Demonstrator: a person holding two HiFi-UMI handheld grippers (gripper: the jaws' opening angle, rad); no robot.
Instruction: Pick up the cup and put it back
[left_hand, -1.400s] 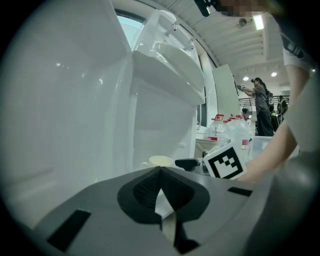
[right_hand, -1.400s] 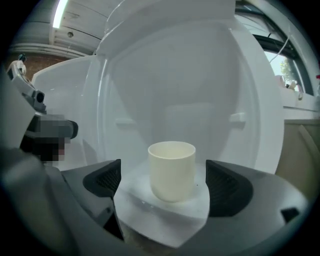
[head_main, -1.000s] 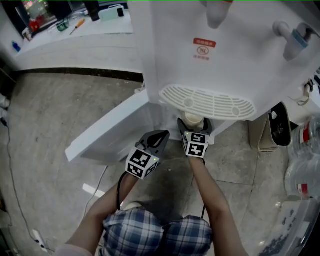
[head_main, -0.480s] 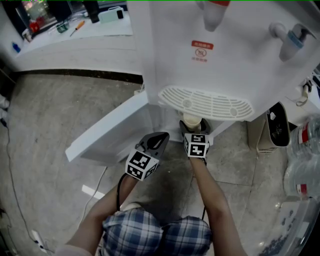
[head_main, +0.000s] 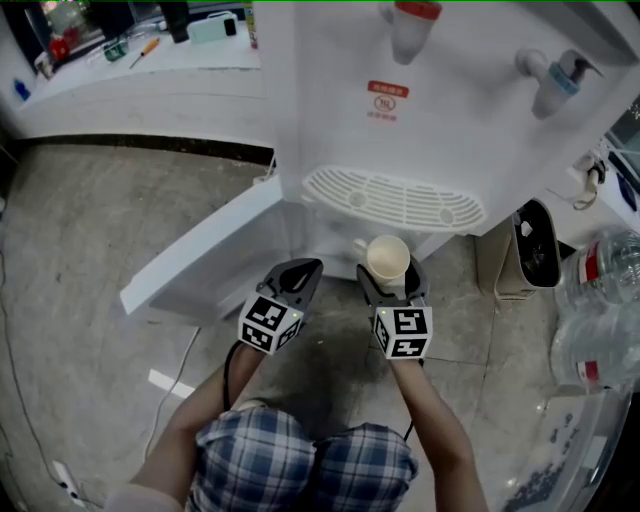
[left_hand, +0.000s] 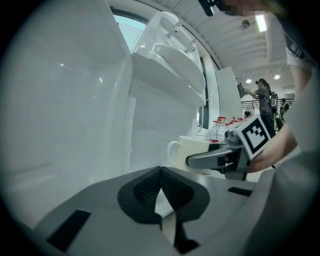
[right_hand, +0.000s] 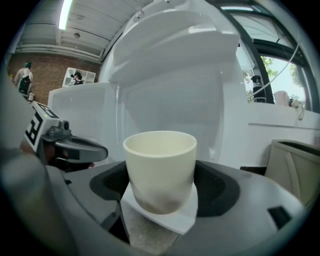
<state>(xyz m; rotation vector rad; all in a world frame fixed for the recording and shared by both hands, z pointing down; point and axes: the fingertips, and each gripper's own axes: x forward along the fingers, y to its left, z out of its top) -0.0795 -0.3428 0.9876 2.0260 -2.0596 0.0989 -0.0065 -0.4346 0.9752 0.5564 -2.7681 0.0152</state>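
Note:
A cream cup (head_main: 387, 258) with a side handle stands upright and empty between the jaws of my right gripper (head_main: 388, 276), which is shut on its lower body. It hangs just in front of the white water dispenser (head_main: 450, 120), below the drip tray (head_main: 395, 200). In the right gripper view the cup (right_hand: 160, 167) fills the middle between the dark pads (right_hand: 112, 182). My left gripper (head_main: 297, 274) sits to the left of the cup, shut on nothing. In the left gripper view, its pads (left_hand: 145, 187) meet, and the cup (left_hand: 192, 150) and the right gripper (left_hand: 215, 159) show beyond.
The dispenser's lower door (head_main: 200, 260) stands open to the left. A red tap (head_main: 408, 25) and a blue tap (head_main: 550, 75) stick out above. A bin (head_main: 535, 250) and water bottles (head_main: 600, 300) stand at the right. The floor is grey tile.
My right gripper has drawn back toward me with the cup, out from under the drip tray. The left gripper has shifted slightly back and left.

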